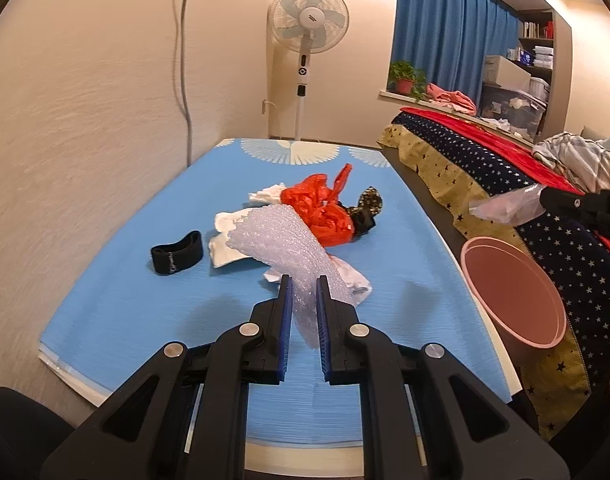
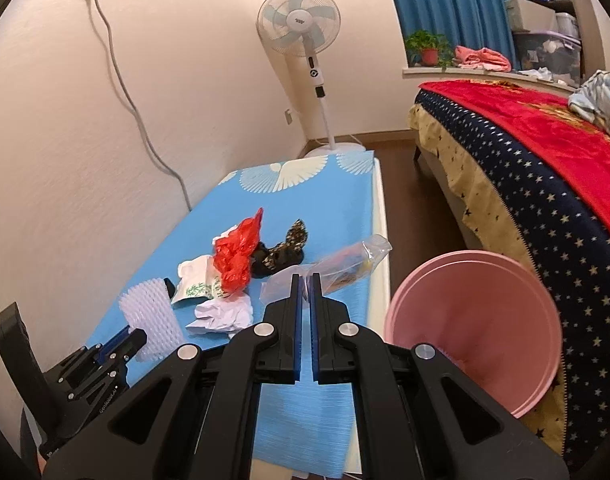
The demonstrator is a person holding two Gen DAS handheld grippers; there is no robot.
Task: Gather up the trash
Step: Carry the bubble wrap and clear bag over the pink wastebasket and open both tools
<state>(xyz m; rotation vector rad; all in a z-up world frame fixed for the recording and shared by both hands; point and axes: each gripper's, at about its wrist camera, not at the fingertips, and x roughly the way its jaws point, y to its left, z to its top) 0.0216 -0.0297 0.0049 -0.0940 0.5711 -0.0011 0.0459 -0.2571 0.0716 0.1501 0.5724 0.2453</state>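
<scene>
Pinching a white foam net sleeve, the left gripper holds it lifted above the blue table mat in the left wrist view, its blue pads nearly together on the sleeve's lower end. Beyond it lie crumpled white paper, a red plastic bag and a dark patterned cloth; a black elastic band sits apart to the left. The pink bin stands at the right, beside the star-patterned bedcover.

In the right wrist view, the right gripper has its jaws pressed almost together on a clear plastic wrapper, held up over the mat's right edge, left of the pink bin's open mouth. The left gripper appears low on the left, gripping the foam sleeve.
</scene>
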